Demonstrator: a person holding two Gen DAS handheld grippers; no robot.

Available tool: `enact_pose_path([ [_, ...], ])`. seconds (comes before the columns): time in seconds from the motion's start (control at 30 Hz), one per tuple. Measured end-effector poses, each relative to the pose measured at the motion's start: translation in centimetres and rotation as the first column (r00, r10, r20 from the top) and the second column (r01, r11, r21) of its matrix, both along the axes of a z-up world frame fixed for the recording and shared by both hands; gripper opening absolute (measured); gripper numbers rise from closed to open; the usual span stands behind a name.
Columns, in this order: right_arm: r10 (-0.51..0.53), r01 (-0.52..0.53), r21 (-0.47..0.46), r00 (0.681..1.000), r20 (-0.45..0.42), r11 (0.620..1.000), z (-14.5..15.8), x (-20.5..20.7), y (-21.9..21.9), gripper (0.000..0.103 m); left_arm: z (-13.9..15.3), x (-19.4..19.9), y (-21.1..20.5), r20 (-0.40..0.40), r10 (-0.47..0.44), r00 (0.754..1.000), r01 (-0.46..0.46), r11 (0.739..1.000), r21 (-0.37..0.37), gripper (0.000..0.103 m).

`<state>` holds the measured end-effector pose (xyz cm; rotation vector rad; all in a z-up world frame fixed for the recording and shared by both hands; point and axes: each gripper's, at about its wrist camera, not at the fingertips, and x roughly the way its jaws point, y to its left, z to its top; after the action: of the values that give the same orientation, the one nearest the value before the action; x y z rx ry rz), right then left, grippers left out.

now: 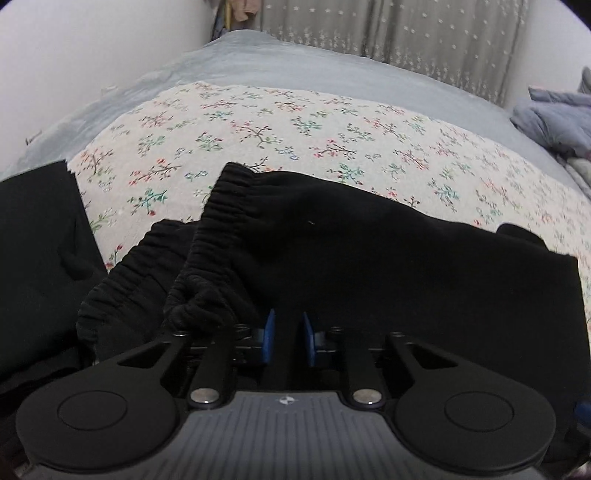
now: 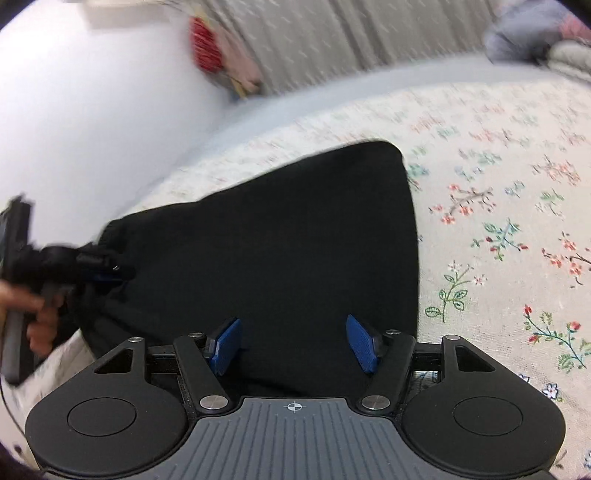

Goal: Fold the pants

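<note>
Black pants (image 1: 332, 258) lie folded on the floral sheet (image 1: 295, 125), their elastic waistband (image 1: 221, 206) bunched towards the left. My left gripper (image 1: 288, 334) is shut on a fold of the black fabric just beside the waistband, its blue pads close together. The right wrist view shows the same pants (image 2: 277, 229) as a dark slab, with the left gripper (image 2: 110, 273) pinching their left edge, held by a person's hand (image 2: 37, 314). My right gripper (image 2: 293, 345) hovers over the near edge of the pants with its blue pads wide apart, gripping nothing.
A second black garment (image 1: 37, 240) lies at the left edge of the bed. A heap of grey clothes (image 1: 554, 122) sits at the far right. A grey blanket (image 1: 258, 70) borders the sheet, with a white wall (image 2: 92, 110) and a curtain (image 1: 406, 33) behind.
</note>
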<state>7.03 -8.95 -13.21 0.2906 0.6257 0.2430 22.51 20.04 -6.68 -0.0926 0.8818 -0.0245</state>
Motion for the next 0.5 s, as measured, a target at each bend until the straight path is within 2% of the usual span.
enact_pose_path([
  [0.13,-0.018,0.014,-0.11,0.999,-0.031,0.994,1.4,-1.2,0.6,0.062,0.3,0.0,-0.2,0.009,0.008,1.0,-0.008,1.0,0.006,0.02],
  [0.2,-0.062,0.061,-0.104,0.998,-0.01,0.993,2.4,-2.1,-0.3,0.064,1.2,-0.9,-1.3,0.046,-0.004,0.999,0.003,1.0,0.022,0.026],
  [0.27,-0.097,0.095,-0.075,0.995,-0.025,0.993,2.6,-2.4,-1.5,0.064,2.4,-1.8,-2.7,0.108,-0.045,0.993,0.041,0.998,0.047,0.033],
  [0.33,-0.118,0.109,-0.074,0.985,-0.129,0.991,1.6,-1.8,-2.3,0.064,3.1,-2.7,-4.2,0.154,-0.096,0.983,0.09,0.995,0.047,0.045],
  [0.37,-0.103,0.091,-0.075,0.98,-0.172,0.993,1.0,-1.5,-2.4,0.064,3.1,-3.1,-5.2,0.156,-0.124,0.98,0.12,0.992,0.036,0.048],
  [0.4,-0.075,0.058,-0.102,0.982,-0.175,0.993,1.1,-1.4,-2.3,0.064,2.9,-3.3,-6.1,0.143,-0.143,0.979,0.141,0.99,0.024,0.05],
  [0.5,-0.025,-0.008,-0.124,0.963,-0.268,0.992,3.4,-0.6,-3.0,0.064,2.0,-3.9,-8.8,0.105,-0.195,0.975,0.194,0.981,0.017,0.051],
])
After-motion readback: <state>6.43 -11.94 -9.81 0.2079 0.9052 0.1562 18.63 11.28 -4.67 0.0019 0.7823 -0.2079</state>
